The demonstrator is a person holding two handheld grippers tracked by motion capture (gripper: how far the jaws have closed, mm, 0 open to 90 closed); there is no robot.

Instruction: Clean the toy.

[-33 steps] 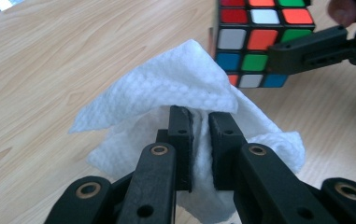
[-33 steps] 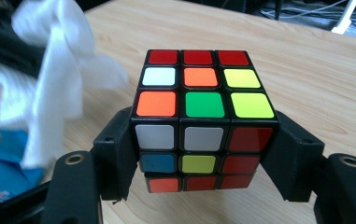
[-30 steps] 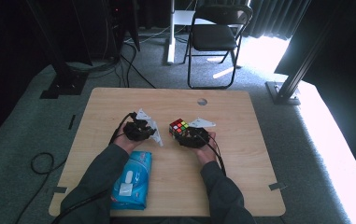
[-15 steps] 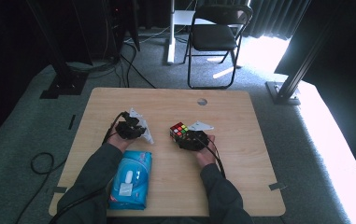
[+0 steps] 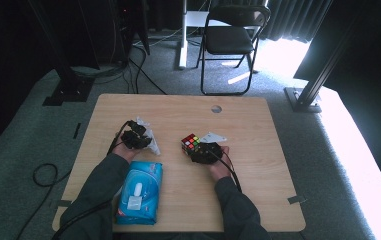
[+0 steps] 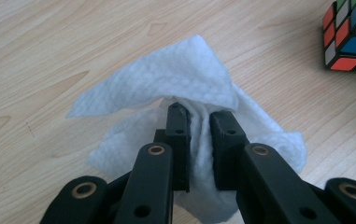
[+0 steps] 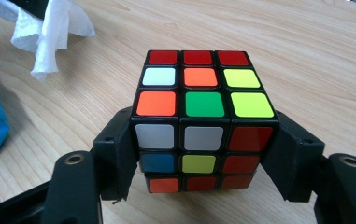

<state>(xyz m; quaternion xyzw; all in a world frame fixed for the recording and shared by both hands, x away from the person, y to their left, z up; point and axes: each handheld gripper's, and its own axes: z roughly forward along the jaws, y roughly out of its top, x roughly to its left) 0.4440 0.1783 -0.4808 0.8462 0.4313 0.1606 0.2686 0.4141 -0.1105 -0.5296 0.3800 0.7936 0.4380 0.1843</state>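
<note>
White wipe (image 6: 185,74) sits pinched in the left hand-held gripper (image 6: 199,119), mid-left of the worktop (image 5: 258,195); right hand-held gripper (image 7: 203,149) clamps the cube (image 7: 199,116) at centre, probably steadying it for wiping.

The left claw (image 5: 140,136) with the white wipe (image 5: 148,134) pinched in it has slid toward the left of the high view, away from the puzzle cube (image 5: 190,143). In the earliest picture the wipe sat just beside the cube; now a bare strip of tabletop (image 5: 173,125) lies between them, and they stand apart. The left hand (image 5: 126,149) and forearm have gone left with the claw, so the hand now sits at the upper left corner of the blue wipes pack (image 5: 139,192) rather than above its right end.
</note>
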